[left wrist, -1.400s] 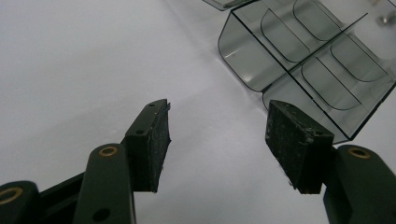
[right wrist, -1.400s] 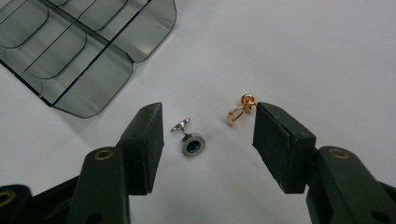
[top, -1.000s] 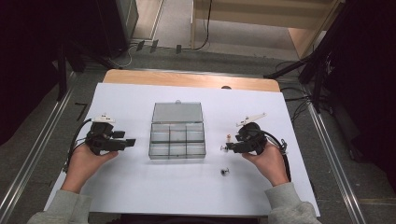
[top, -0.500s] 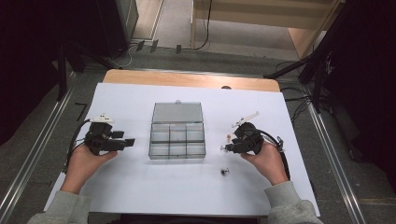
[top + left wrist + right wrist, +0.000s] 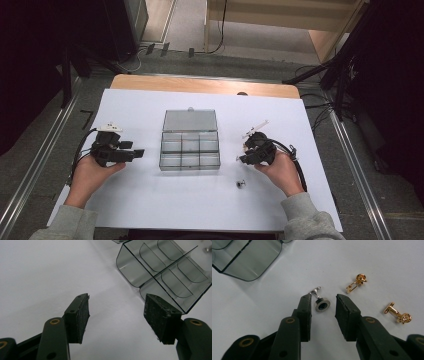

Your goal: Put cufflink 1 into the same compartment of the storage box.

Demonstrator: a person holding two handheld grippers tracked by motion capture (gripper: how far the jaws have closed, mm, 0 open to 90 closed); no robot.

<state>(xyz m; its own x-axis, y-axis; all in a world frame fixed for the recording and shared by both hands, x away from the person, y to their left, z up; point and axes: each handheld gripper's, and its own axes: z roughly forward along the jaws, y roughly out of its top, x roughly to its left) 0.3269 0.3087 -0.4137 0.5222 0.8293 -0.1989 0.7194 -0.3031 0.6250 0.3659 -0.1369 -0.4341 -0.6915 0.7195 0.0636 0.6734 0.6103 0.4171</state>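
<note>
Right gripper (image 5: 323,306) jaws just closing around silver cufflink (image 5: 321,304), not yet pinching, near table's (image 5: 150,200) right edge. Centre on disc, squeeze gently. Left gripper (image 5: 117,315) spread, empty, beside box (image 5: 190,142).

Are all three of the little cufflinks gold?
No, the cufflink between the right tool's jaws is a silver cufflink with a dark face, and only the two gold cufflinks beside it are gold.
</note>
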